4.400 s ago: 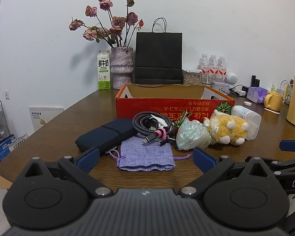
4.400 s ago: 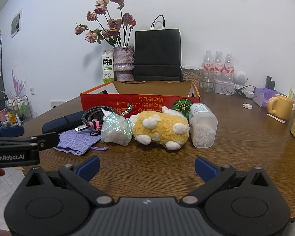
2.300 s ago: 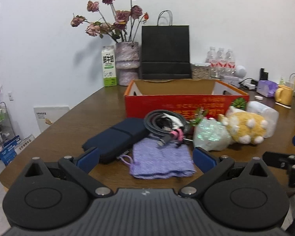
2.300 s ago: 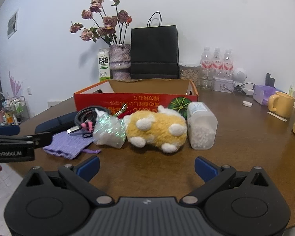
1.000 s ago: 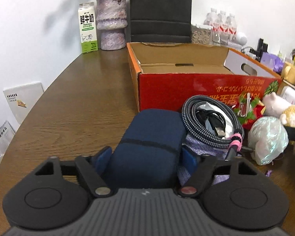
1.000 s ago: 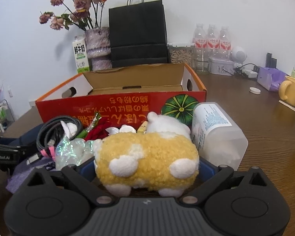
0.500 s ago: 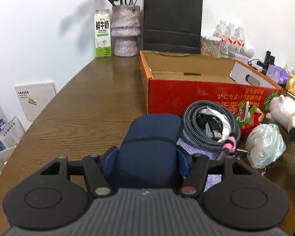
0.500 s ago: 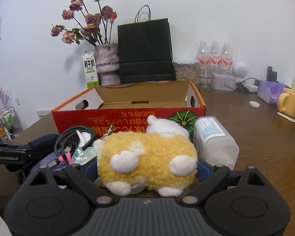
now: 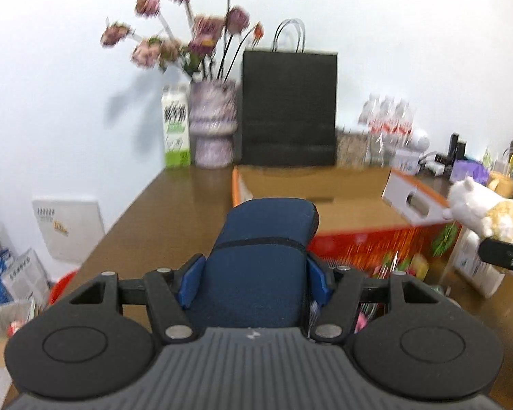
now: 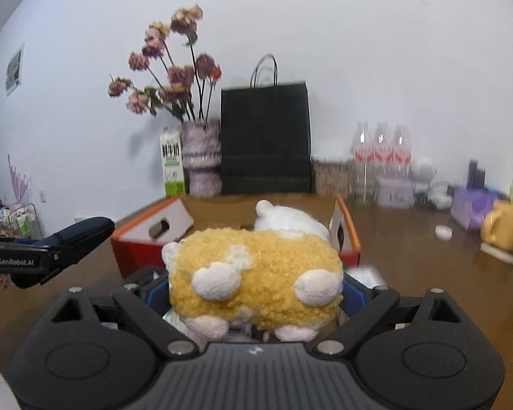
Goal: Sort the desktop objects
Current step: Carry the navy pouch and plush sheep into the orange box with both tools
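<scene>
- Left claw [image 9: 254, 285]: blue pads pressed on both flanks of the navy pouch [image 9: 261, 249], which juts forward, clear of the counter [image 9: 160, 212], its far end before the near-left corner of the cardboard box [image 9: 352, 212]. Gripped at the near end, likely so the free end can go over the box wall first.
- Right claw [image 10: 256, 299]: closed around the yellow plush toy [image 10: 256, 270], pads at its sides, white head pointing toward the box. The soft body bulges above the pads; the hold looks secure.
- Cardboard box: open-topped, red-sided, just beyond both held items; judged the sorting destination.
- Beyond the box: milk carton [image 9: 176, 130], vase of dried flowers [image 9: 213, 123], black paper bag [image 9: 289, 109], all against the wall.
- Right of the box: yellow mug [image 10: 504, 225], apart on the counter.
- Change from half a second earlier: pouch and toy then sat low among the cable and bags; both now ride higher, with the box interior more level in view.
</scene>
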The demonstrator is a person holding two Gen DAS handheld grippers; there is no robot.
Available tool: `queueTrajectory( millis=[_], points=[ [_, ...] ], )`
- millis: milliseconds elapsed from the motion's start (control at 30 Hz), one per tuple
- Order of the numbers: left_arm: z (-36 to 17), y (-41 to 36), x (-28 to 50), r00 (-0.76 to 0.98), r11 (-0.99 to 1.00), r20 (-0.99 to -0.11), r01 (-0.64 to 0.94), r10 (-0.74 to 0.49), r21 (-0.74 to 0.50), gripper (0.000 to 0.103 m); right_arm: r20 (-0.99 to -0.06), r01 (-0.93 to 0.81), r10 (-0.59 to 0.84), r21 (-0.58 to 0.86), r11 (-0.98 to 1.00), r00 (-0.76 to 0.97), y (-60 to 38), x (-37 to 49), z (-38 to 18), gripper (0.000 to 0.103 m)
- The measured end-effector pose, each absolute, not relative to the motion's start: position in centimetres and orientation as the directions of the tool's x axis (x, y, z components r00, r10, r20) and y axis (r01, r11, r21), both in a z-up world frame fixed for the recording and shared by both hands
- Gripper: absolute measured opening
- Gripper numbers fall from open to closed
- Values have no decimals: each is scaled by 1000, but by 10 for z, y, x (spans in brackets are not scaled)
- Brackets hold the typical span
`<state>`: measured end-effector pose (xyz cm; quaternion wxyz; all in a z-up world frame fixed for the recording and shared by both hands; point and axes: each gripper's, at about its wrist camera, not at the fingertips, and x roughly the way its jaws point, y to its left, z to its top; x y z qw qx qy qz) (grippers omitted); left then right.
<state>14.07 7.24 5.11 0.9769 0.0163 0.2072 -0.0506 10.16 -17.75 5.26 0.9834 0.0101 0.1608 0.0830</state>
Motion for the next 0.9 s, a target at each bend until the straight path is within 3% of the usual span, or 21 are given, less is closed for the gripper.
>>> queueTrajectory(
  millis=[167,367,633,900],
  points=[
    [81,54,169,931,992,-345,130,-121,2,62,-269,-162,157,3,987,950,-174,133,85,94],
    [108,35,234,918,990,-373,140,-138,-20,62,-291,-156,148,-4,988,945,-169,201,116,94],
    [96,8,329,843,989,-524,149,-120,13,62,-497,-164,110,-67,984,861,-161,319,109,94],
    [48,5,395,725,994,-687,102,-45,43,62,-673,-169,39,-128,977,739,-154,387,55,94]
  ],
)
